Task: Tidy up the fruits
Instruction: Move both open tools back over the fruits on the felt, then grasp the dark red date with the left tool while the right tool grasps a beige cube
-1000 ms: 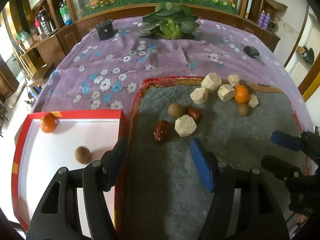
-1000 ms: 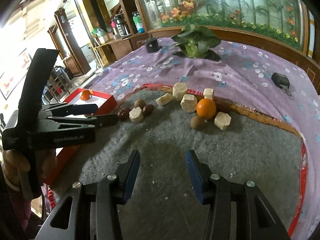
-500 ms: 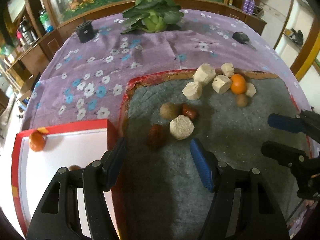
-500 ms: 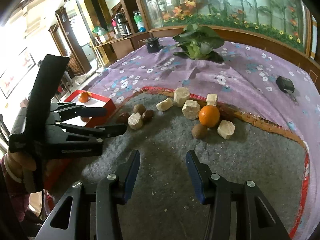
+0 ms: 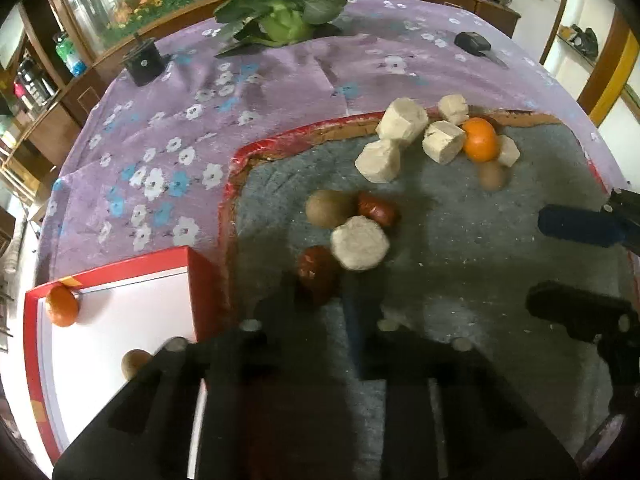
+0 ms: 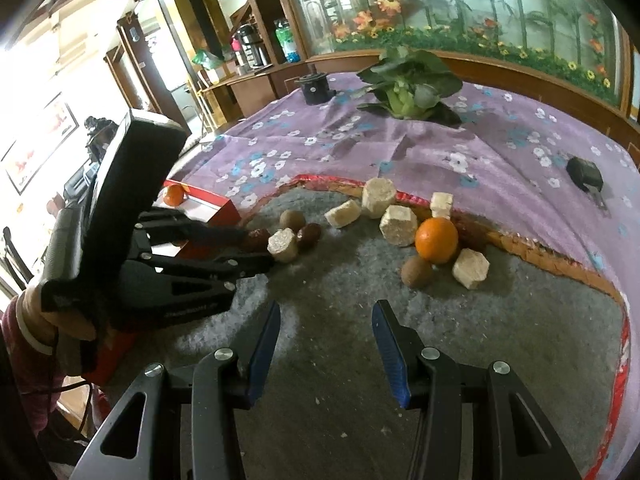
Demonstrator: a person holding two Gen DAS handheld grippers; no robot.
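Fruits lie mixed with pale chunks on the grey mat (image 6: pixel 400 360) on the bench; two already sit in the red-rimmed white tray (image 5: pixel 192 276): a small orange (image 5: pixel 61 306) in the far corner and a brown fruit (image 5: pixel 134 362) nearer. Left claw (image 5: pixel 320 300) is motion-blurred in its own view; in the right wrist view its jaws sit either side of the dark red date (image 6: pixel 254 240), the nearest item to the tray. Looks part-closed, no firm contact visible, so I cannot tell if it grips. Right claw (image 6: pixel 326 344) hangs open over bare mat, holding nothing.

Step in hand, my read: pick that date and carry it to the tray.

- A pale round chunk (image 5: pixel 359 243) touches or nearly touches the date on its right. Keep the far finger in the gap or the chunk gets dragged along.
- Centre the date between the pads before squeezing; it is small and rounded and may squirt out sideways.
- Squeeze gently; it looks wrinkled and soft.
- Lift clear of the raised tray wall before moving across.
- Set it down away from the two fruits inside, as round ones roll.

Left on the mat: a second date (image 5: pixel 378 210), a brown fruit beside it (image 5: pixel 329 208), a bigger orange (image 6: pixel 436 240) and a brown fruit (image 6: pixel 417 272) touching it. Right claw is well placed for that pair.
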